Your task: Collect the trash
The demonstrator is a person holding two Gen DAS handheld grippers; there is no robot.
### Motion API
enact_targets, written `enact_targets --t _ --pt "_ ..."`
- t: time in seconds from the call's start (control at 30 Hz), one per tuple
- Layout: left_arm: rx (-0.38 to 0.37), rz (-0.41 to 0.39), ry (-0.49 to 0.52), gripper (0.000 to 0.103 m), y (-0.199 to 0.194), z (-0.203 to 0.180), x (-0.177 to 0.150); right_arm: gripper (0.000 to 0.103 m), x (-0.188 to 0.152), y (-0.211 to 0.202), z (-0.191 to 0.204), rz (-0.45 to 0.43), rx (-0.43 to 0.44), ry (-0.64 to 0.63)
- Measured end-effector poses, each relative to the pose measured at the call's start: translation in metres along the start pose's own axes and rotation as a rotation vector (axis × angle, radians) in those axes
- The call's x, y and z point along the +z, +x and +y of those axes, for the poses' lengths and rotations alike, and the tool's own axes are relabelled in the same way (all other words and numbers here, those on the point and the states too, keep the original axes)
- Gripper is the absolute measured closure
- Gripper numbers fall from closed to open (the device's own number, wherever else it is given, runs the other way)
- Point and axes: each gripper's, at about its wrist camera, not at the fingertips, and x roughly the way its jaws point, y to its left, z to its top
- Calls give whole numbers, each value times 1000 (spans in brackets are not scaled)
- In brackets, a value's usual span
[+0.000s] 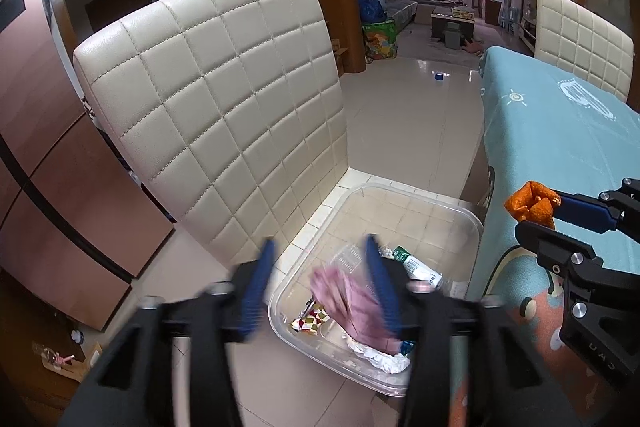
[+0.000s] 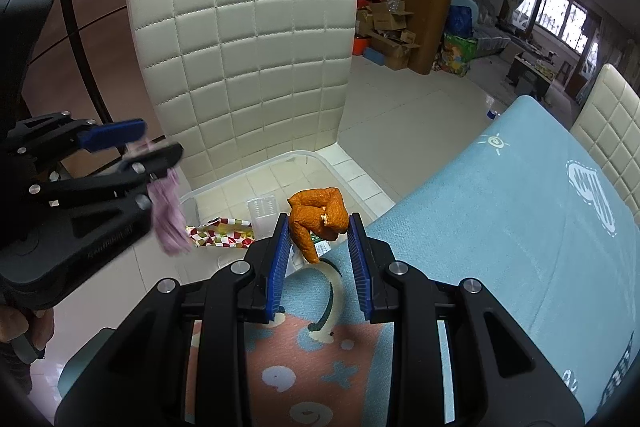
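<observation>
A clear plastic bin point(image 1: 420, 193) sits on the cream chair's seat. Inside lie a checked wrapper point(image 1: 310, 321), crumpled white paper point(image 1: 384, 359), a green-and-white packet point(image 1: 416, 265) and a clear plastic cup point(image 1: 348, 255). My left gripper point(image 1: 320, 247) hovers over the bin with its jaws wide apart. A blurred pink wrapper point(image 1: 348, 303) hangs loose between them, near the right finger. From the right wrist view the same pink wrapper point(image 2: 168, 219) dangles below the left gripper point(image 2: 158, 143). My right gripper point(image 2: 319, 223) is shut on a piece of orange peel point(image 2: 316, 211), held over the table's edge beside the bin point(image 2: 320, 157).
The quilted cream chair back point(image 1: 224, 99) rises just behind the bin. A table under a light blue patterned cloth point(image 1: 560, 131) stands to the right, with a second cream chair point(image 1: 580, 39) beyond it. A person's hand point(image 2: 24, 323) grips the left tool. Tiled floor stretches towards a far living room.
</observation>
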Motion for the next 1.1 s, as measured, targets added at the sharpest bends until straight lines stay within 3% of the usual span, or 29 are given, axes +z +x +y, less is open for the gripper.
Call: enact_targets --t 0.03,0.07,0.6,0.63,0.7,0.73,0.83,1.03,1.1 --pt "8 -14 -8 32 -2 1 -1 72 0 0 0 0 0 -2" --pt "11 -22 -10 30 -4 1 -1 72 0 -1 1 -2 -2 -3" --pt "14 -11 -34 30 -4 12 -7 70 9 5 10 10 9 -14" --pt "13 -9 -36 30 -4 13 -7 68 9 7 9 16 11 -10" --pt "13 -9 -39 30 -4 14 -7 41 11 7 8 19 -1 -5" --pt "15 -9 -40 30 -5 14 -8 22 10 5 7 -5 -19 -3" --pt "20 -14 -42 30 -7 15 -7 20 10 0 8 -36 -63 -23" --pt "12 -22 -52 30 -11 16 -6 19 8 -4 2 -33 -63 7" --pt "9 -23 -52 30 -12 15 -6 14 7 -6 -1 -28 -60 26"
